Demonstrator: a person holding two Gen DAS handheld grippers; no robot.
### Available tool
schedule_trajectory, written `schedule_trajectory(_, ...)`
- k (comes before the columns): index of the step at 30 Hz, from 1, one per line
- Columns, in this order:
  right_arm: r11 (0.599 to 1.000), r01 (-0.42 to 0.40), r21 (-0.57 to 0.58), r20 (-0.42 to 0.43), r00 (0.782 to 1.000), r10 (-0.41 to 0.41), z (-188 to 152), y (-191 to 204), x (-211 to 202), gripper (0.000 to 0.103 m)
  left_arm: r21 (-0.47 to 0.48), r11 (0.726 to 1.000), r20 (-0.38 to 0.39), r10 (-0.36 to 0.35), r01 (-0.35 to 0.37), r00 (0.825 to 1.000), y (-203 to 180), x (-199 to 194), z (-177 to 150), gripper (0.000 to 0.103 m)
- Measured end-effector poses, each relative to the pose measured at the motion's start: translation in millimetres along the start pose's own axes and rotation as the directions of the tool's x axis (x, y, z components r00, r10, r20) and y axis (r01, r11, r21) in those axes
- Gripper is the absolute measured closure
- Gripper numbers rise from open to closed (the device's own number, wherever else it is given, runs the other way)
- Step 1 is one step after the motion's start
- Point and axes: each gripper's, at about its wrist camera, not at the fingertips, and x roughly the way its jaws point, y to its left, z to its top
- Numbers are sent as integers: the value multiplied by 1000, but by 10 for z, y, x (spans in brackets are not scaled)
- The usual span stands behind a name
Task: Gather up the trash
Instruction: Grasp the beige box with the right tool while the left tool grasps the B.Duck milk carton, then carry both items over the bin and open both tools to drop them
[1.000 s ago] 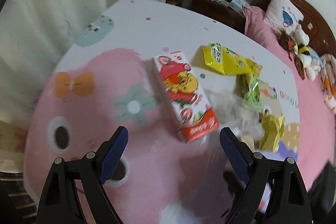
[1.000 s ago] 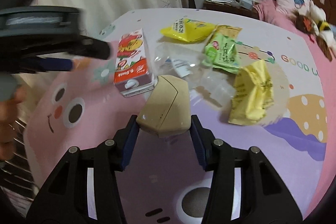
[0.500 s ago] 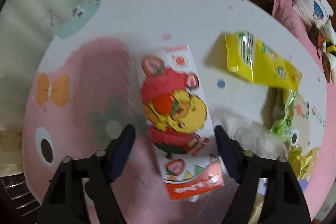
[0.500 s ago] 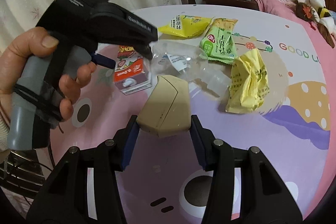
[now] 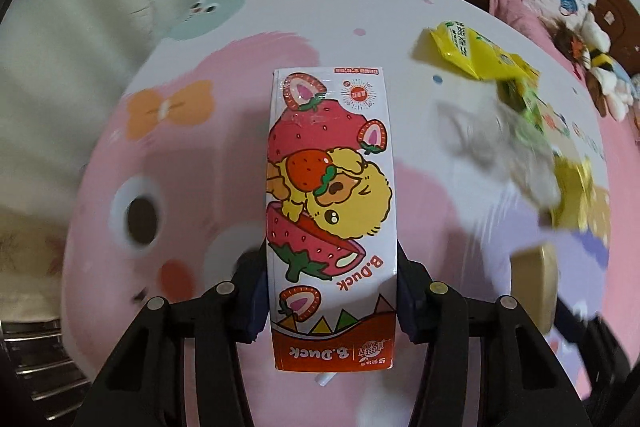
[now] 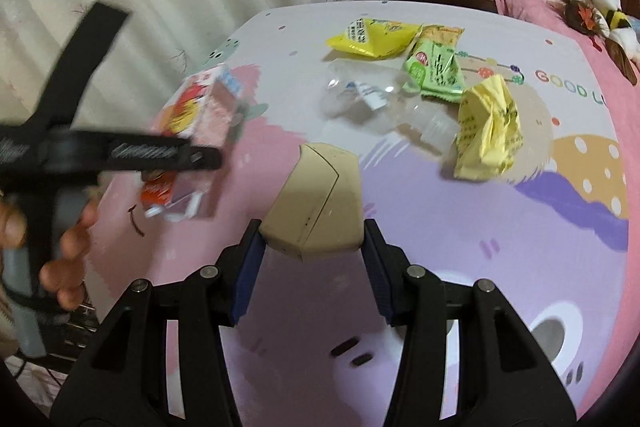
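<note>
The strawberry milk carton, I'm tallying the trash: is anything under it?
In the right wrist view the strawberry milk carton, shut in the left claw, is lifted, with only the cartoon tablecloth beneath. Blur and the claw's arm hide part of that spot.

Bed under pink-and-lilac cartoon-print sheet. Lying on it: yellow snack bag, green snack packet, crumpled clear plastic bottle, crumpled yellow wrapper.
</note>
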Motion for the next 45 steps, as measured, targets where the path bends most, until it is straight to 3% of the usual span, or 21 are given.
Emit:
schedule_trajectory(12, 993, 30, 112, 25, 999, -33, -653, 779, -597, 58, 110, 992, 82, -64, 55, 995, 1044, -1144, -1357, 52)
schedule_trajectory(22, 977, 83, 198, 64, 993, -97, -1517, 1820, -1170, 58, 282, 953, 110, -149, 113, 983, 1836, -1788, -2348, 52)
schedule_trajectory(28, 966, 113, 232, 63, 989, -131, -2046, 2307, -1358, 58, 368, 920, 86, -175, 132, 981, 2084, -1884, -2826, 52)
schedule_trajectory(35, 963, 126, 237, -18, 992, -125, -2528, 2539, -1379, 58, 413, 897, 32, -184, 154, 982, 2107, -1771, -3247, 52)
schedule_trajectory(39, 965, 123, 232, -76, 991, -109, -2751, 2519, -1254, 58, 411, 897, 1, -177, 161, 984, 2080, -1615, -3461, 52)
schedule_trajectory(45, 966, 109, 233, -160, 984, -73, -3094, 2340, -914, 58, 357, 919, -66, -155, 169, 986, 2016, -1162, -3761, 52)
